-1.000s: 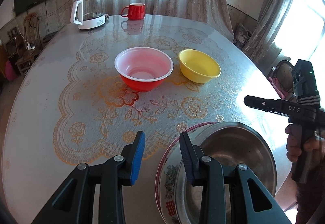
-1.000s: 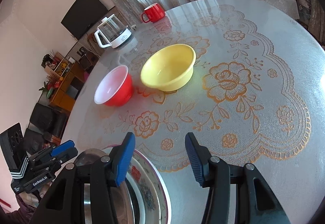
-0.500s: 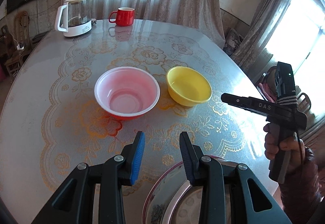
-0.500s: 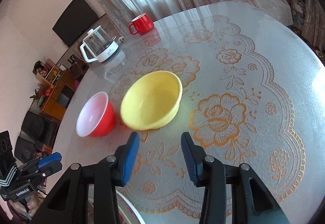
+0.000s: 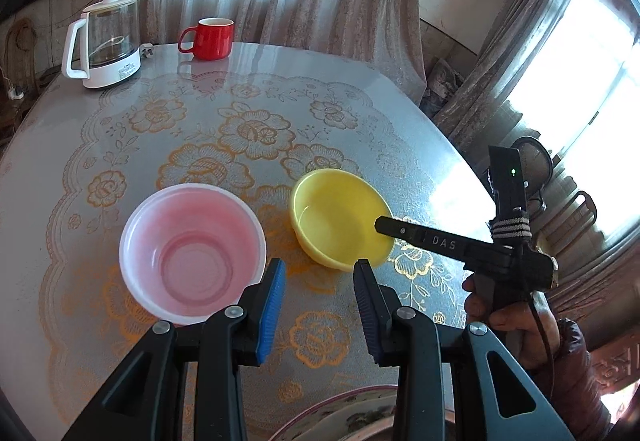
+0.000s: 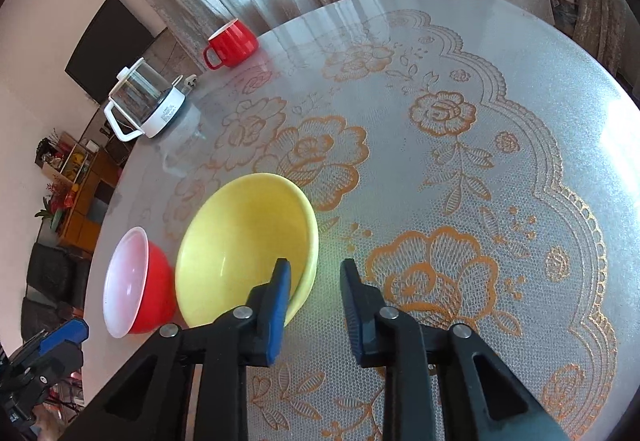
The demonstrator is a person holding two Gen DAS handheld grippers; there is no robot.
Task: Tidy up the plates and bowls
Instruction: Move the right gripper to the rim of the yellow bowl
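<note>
Straddling the near rim of the yellow bowl, the right gripper has its jaws parted and empty, one blue pad just inside the wall, the other outside over the lace tablecloth. To do this well, the gripper probably should settle lower so the pads bite the wall squarely before closing, then lift level to avoid tipping the bowl against the red bowl beside it. The left gripper hovers wide and empty between the red bowl and yellow bowl, with the patterned plate just showing at the bottom edge. Compared with half a second earlier, the right gripper has advanced from short of the yellow bowl to its rim, and the left has moved forward past the plate.
</note>
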